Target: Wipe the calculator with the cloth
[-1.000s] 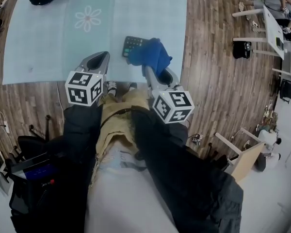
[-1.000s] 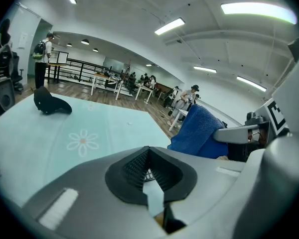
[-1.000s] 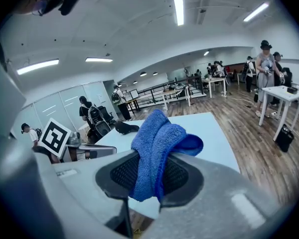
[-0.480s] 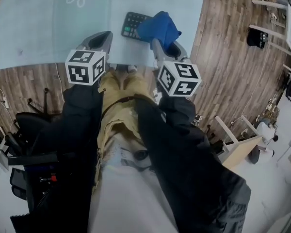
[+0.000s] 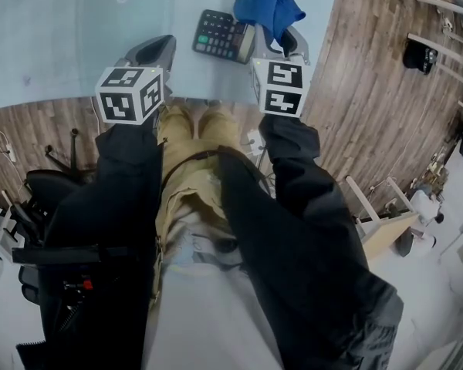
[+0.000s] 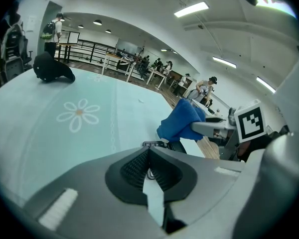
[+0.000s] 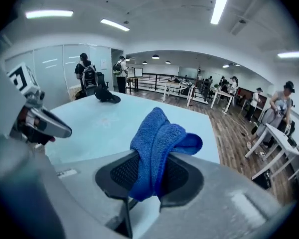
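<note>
Cloth (image 7: pixel 157 148) blue terry, bunched, clamped in right gripper (image 7: pixel 150 176) | left gripper (image 6: pixel 149 164) jaws together | calculator (image 5: pixel 222 35) flat, dark

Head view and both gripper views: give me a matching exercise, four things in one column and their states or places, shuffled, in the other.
Things:
1. cloth
2. calculator
3. left gripper
4. flower print

States or places:
A. lying flat on the table
B. jaws together, nothing between them
C. white, printed on the table
D. blue, clamped in the right gripper

Pairs: 1-D, 2-A, 3-B, 4-C
</note>
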Demonstrator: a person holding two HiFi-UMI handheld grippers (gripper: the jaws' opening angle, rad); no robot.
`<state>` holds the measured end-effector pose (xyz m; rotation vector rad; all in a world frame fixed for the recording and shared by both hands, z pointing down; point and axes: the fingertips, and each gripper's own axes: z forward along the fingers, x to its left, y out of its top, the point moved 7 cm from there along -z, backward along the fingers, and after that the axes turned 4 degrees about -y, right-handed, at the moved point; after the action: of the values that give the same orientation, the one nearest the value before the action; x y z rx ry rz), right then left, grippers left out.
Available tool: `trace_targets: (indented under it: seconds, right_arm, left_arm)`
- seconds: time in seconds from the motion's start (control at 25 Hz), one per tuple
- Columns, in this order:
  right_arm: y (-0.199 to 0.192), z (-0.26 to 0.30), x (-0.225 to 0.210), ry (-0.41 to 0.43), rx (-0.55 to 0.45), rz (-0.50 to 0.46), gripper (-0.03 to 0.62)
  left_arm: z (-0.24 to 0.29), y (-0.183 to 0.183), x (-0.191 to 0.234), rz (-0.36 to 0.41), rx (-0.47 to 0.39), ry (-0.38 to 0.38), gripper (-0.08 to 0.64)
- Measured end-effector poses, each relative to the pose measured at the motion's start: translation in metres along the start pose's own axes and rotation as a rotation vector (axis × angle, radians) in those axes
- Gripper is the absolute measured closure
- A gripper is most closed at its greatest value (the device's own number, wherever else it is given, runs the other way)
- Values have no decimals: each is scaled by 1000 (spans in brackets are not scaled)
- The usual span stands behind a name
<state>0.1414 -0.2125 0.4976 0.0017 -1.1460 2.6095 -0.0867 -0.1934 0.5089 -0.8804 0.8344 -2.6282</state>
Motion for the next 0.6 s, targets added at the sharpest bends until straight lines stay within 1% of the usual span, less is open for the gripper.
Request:
trace_targets:
  seconds: [0.08,0.16,0.28,0.44,0.6]
  right_arm:
    - [-15,13,11,22,48,-43,488]
    - [-30,22,27,63,98,-68,488]
    - [-43,30,48,112,151,-110,489]
    - [-53,33,67,170,190,-153,489]
    - [-59,31,77,197,197,-152,488]
  left_arm:
    - [1,-3,2,-1,10,3,560]
    - [0,-6,4,-3,17,3,560]
    - [2,-8,8,-10,25,4,560]
    - [6,-10,7,-25,26,7,560]
    - [4,-13,7,-38,20,5,560]
